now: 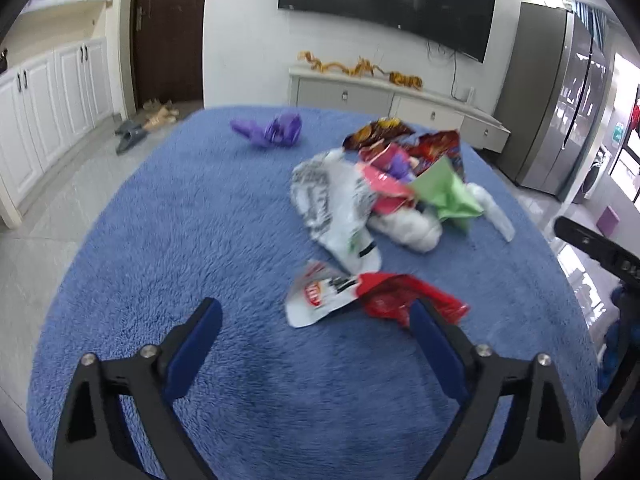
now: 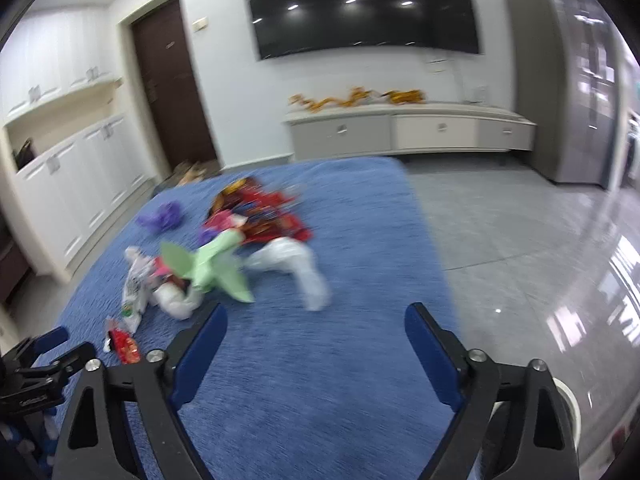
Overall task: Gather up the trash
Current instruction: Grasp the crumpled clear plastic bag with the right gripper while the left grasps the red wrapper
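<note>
Blue rug (image 1: 200,220) bore a wrapper pile (image 1: 384,184); left gripper (image 1: 316,320) and right gripper (image 2: 316,324) hovered spread, empty.

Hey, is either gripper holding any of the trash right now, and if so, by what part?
Nothing is held. The left gripper and the right gripper are both open and empty above the blue rug.

Crumpled heap of white plastic bags, red, pink and green snack wrappers (image 1: 384,184) lies at centre. Torn red-and-white wrapper (image 1: 360,296) lies flat at 6 o'clock of it. Crumpled purple wrapper (image 1: 276,132) sits apart at 10 o'clock.
</note>
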The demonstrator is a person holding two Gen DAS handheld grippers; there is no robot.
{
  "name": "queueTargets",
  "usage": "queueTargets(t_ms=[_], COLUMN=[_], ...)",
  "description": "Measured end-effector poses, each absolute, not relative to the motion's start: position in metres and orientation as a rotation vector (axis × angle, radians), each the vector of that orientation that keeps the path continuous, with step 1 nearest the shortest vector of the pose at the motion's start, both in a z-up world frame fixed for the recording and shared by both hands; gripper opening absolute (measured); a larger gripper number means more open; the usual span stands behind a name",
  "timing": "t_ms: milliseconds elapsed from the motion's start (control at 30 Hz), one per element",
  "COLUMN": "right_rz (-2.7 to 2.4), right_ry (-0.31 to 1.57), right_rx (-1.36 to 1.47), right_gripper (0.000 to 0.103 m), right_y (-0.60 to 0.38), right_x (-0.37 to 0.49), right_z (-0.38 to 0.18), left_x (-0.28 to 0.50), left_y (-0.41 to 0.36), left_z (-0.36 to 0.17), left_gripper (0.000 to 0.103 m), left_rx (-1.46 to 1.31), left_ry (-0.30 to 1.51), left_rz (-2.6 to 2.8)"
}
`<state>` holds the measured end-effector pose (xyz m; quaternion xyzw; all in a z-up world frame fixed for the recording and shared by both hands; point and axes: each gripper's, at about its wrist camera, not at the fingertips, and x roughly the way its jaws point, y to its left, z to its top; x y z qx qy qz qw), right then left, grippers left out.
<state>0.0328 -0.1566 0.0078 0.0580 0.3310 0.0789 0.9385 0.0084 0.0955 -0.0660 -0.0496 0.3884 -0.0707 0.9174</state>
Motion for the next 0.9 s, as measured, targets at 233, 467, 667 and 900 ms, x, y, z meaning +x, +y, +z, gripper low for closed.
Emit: queueTargets(t_ms=[233, 467, 667, 900], right_rz=[0.219, 0.299, 0.352, 0.388], right_ry=[0.746, 0.838, 0.867, 0.913], right_rx=[0.028, -0.013, -0.062, -0.066], right_gripper=[0.083, 0.081, 0.080, 0.064], right_y=[-0.135, -0.131, -0.125, -0.123], right_x=[0.085, 0.125, 0.137, 0.154], right_z=[-0.007, -0.022, -0.022, -0.031], left_x=[0.029, 0.047, 0.037, 0.039], left_y=[0.104, 0.092, 0.076, 0.044], left_z=[-0.071, -0.060, -0.031, -0.040], left_gripper=[0.093, 0.093, 0.093, 0.076], left_rx=[-0.110, 0.018, 0.148, 0.348], left_ry=[0.824, 0.811, 0.739, 0.785], left_rz=[-0.257, -0.426, -0.635, -0.762])
